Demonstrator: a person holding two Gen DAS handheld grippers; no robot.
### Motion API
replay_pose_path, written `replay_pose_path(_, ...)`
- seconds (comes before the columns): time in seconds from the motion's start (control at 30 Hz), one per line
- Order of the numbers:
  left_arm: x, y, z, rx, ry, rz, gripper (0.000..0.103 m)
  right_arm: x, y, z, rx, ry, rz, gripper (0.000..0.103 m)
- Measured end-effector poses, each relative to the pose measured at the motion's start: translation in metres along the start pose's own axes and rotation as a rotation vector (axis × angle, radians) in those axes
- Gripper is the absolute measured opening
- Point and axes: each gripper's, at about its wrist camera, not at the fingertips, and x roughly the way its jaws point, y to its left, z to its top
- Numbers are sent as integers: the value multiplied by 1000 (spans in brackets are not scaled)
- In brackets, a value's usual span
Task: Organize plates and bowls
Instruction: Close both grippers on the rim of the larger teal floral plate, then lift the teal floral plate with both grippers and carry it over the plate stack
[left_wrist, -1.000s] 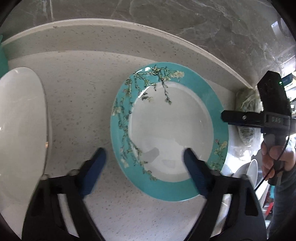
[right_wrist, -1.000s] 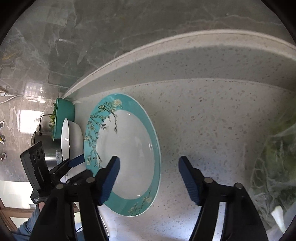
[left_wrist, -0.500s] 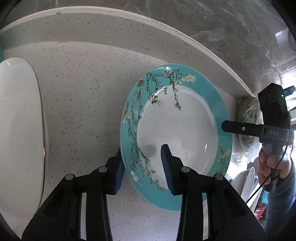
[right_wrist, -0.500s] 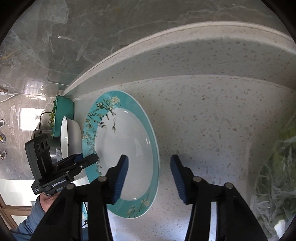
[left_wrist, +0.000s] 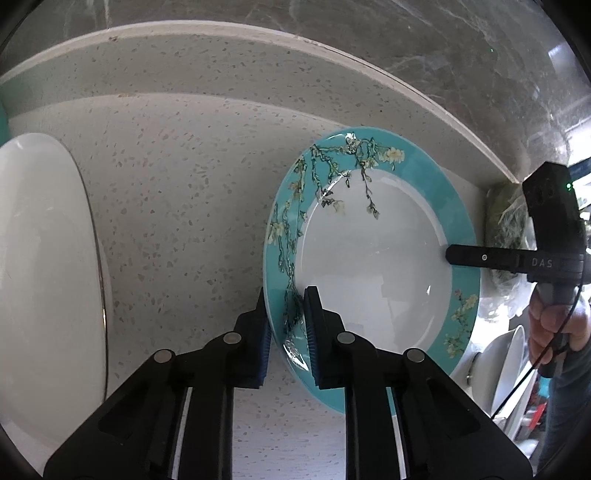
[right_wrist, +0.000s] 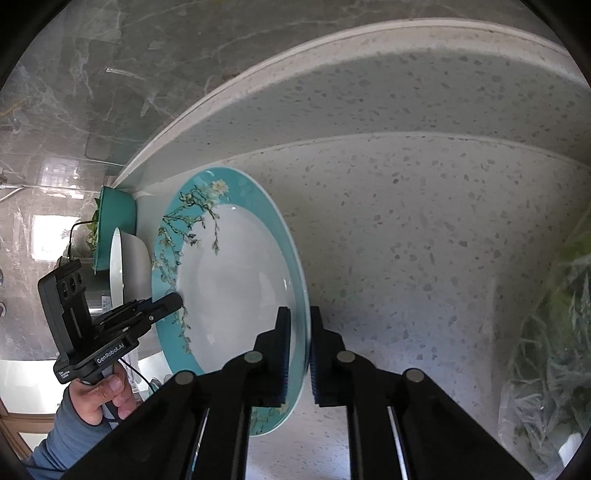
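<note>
Left gripper (left_wrist: 286, 328) closing on plate (left_wrist: 373, 258) rim; right gripper (right_wrist: 297, 349) clamps the opposite rim. Plate lies on counter (left_wrist: 177, 206). White bowl (left_wrist: 40, 266) cut off at frame edge.

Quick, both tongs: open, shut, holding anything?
Left tongs: closing on the teal-rimmed plate, rim between the pads.
Right tongs: shut on the plate's opposite rim.

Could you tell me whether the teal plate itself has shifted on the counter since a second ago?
No. In the right wrist view the teal plate sits at the same spot against the counter's back ledge; only the grippers closed on its rim.
</note>
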Motion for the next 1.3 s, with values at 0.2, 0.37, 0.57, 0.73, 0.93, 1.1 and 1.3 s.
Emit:
replay_pose_path(0.2,0,-7,-1,26,8,6,15,-1,-2,-2,21,-14,-9,12)
replay_pose_path(0.37,-2,-6,-2,6,13,-14,16,-7,7,-3,8,-31,-18,12)
replay_pose_path(0.57,-17,-9,-7,33,-7,-10,15,-15,11,-3,1,-43,-30,12)
replay_pose_path(0.73,-35,-15,-12,44,-28,-17,15,-22,18,-8,4,-60,-24,12)
replay_pose_path(0.93,-65,-16,-18,54,-68,-31,15,-36,37,-18,-16,-91,-21,12)
replay_pose_path(1.1,-92,-15,-30,68,-102,-34,15,-43,54,-29,-42,-118,-23,12)
replay_pose_path(1.3,-129,-14,-49,83,-152,-47,15,-48,80,-41,-75,-147,-21,12)
